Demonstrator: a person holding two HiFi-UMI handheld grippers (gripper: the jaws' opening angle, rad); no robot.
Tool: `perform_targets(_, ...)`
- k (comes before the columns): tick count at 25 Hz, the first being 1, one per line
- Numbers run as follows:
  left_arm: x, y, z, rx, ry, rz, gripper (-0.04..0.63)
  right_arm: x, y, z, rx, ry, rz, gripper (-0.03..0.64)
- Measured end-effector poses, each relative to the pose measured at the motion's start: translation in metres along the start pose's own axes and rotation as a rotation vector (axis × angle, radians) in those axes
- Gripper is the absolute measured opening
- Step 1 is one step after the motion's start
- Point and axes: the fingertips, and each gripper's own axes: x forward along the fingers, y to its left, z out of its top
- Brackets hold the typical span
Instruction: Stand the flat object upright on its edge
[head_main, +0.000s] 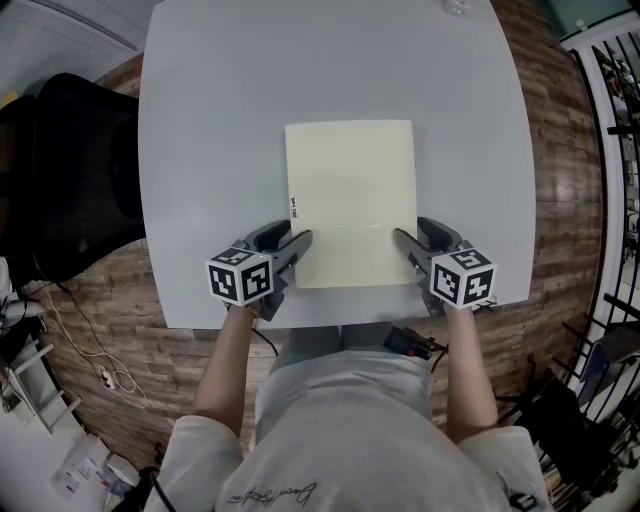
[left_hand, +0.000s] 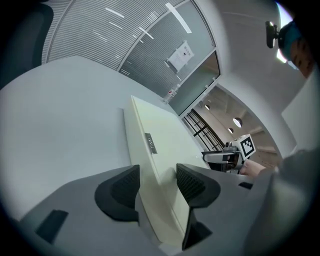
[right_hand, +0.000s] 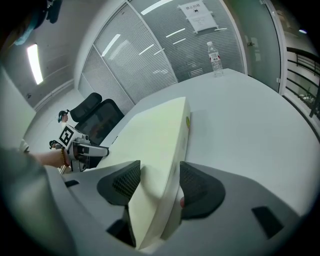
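A pale yellow flat box (head_main: 350, 200) lies flat on the grey table (head_main: 220, 120), with a small label on its left side. My left gripper (head_main: 297, 243) is at the box's near left corner. In the left gripper view, the box's (left_hand: 165, 140) left edge runs between the wide-apart jaws of this gripper (left_hand: 157, 187). My right gripper (head_main: 405, 240) is at the near right corner. In the right gripper view, the box's (right_hand: 155, 135) right edge sits between that gripper's (right_hand: 160, 182) spread jaws. Neither pair of pads visibly presses on the box.
A clear water bottle (head_main: 455, 8) stands at the table's far edge. A black office chair (head_main: 70, 180) is to the left of the table. A black railing (head_main: 610, 150) runs along the right. The table's near edge is just behind both grippers.
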Motion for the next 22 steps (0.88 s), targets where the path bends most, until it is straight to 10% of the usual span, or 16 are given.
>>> perform_targets(22,0.0055,-0.0041,-0.0009,-0.012,0.043,-0.035,0.226,0.001,-0.0021,-0.0013,0.003,0.048,0.05,0.236)
